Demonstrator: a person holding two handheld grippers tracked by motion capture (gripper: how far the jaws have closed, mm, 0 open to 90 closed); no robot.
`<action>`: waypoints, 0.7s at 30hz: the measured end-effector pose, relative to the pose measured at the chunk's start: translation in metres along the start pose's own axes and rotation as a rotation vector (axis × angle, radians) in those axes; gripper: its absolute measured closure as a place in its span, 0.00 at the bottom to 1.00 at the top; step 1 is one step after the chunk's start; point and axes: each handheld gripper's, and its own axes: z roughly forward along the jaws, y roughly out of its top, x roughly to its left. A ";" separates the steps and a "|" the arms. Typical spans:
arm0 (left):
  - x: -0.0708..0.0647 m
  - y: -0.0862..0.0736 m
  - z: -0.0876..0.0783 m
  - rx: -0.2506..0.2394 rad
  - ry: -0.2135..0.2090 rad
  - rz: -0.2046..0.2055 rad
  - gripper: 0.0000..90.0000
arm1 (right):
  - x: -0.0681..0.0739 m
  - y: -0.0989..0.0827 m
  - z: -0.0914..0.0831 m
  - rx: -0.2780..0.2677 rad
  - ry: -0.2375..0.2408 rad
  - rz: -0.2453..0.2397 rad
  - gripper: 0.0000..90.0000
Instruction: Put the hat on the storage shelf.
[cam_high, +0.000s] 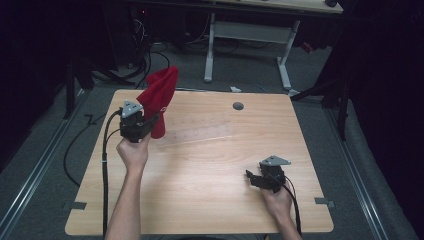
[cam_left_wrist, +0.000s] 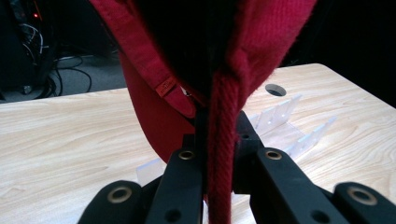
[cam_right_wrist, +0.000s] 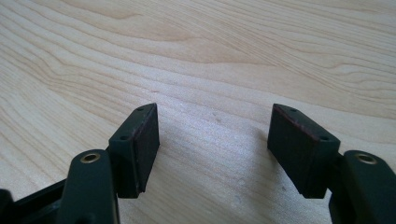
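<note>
A red knitted garment (cam_high: 160, 95) hangs in the air over the table's far left, bunched and pointing upward. My left gripper (cam_high: 145, 122) is shut on its thick ribbed edge. In the left gripper view that edge (cam_left_wrist: 222, 154) runs between the closed jaws of the left gripper (cam_left_wrist: 219, 135), and the red fabric (cam_left_wrist: 261, 42) fills the top, with a small label tab (cam_left_wrist: 166, 87). My right gripper (cam_high: 252, 177) stands open low over the table's front right. In the right gripper view the right gripper (cam_right_wrist: 215, 140) has only bare wood between its pads.
A clear plastic rack (cam_high: 200, 132) lies on the wooden table (cam_high: 210, 200) just right of the garment, faint against the wood; it shows as slotted plates (cam_left_wrist: 285, 121). A round cable hole (cam_high: 238, 106) sits near the far edge. A white-legged desk (cam_high: 250, 35) stands beyond.
</note>
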 end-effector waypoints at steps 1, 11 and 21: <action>0.001 -0.001 0.001 -0.001 0.001 0.007 0.94 | 0.000 0.000 0.000 0.000 0.000 -0.001 0.38; 0.003 -0.007 0.007 -0.015 -0.010 0.023 0.94 | 0.001 0.000 0.000 -0.001 0.014 -0.015 0.38; 0.012 -0.015 0.009 -0.026 -0.003 0.019 0.94 | 0.002 0.000 0.000 0.000 0.021 -0.020 0.37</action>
